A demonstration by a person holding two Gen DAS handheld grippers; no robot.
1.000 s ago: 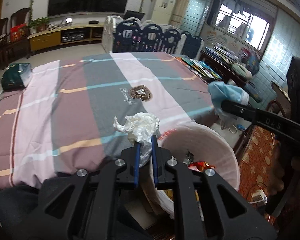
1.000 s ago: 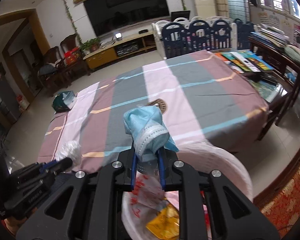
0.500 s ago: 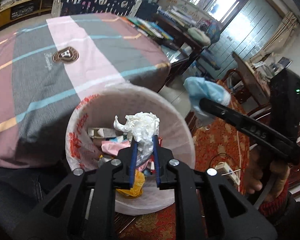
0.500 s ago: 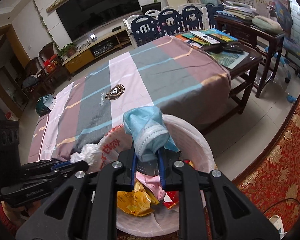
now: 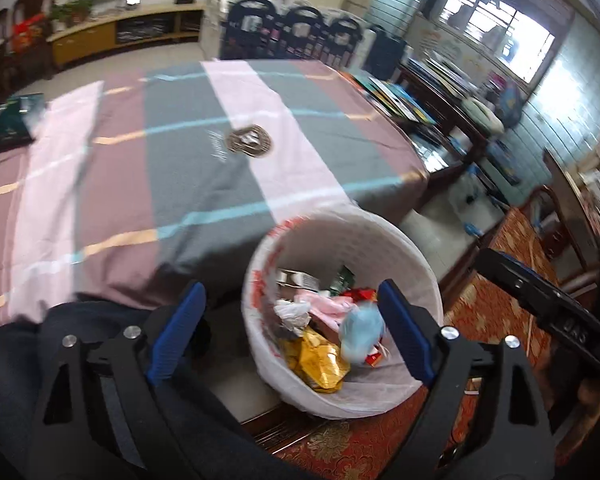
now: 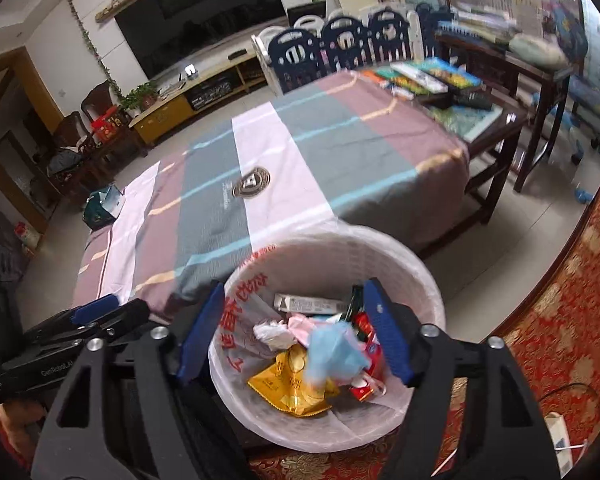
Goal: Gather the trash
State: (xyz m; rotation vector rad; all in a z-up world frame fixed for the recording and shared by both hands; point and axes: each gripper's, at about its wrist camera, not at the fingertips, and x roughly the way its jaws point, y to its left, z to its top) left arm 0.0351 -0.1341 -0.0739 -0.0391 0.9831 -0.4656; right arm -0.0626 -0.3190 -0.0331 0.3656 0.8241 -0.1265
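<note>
Striped bedspread [image 5: 204, 168] upper frame; both grippers' jaws opening, nothing btwn. Left gripper [image 5: 292, 336] dropped white tissue wad [image 6: 270, 330], right gripper [image 6: 296, 340] blue mask [image 6: 332, 350], into white lined bin [image 6: 416, 276], lower centre. Both pcs collected.

Matt woven cloth [image 5: 204, 184] covers the table; the bin [image 6: 416, 264] wears a thin translucent plastic liner (crinkled).

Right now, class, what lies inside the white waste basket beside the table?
Inside the waste basket: a light blue mask, a crumpled white tissue, a yellow wrapper, pink paper, red packets and a flat box. Anything beneath them is covered.
</note>
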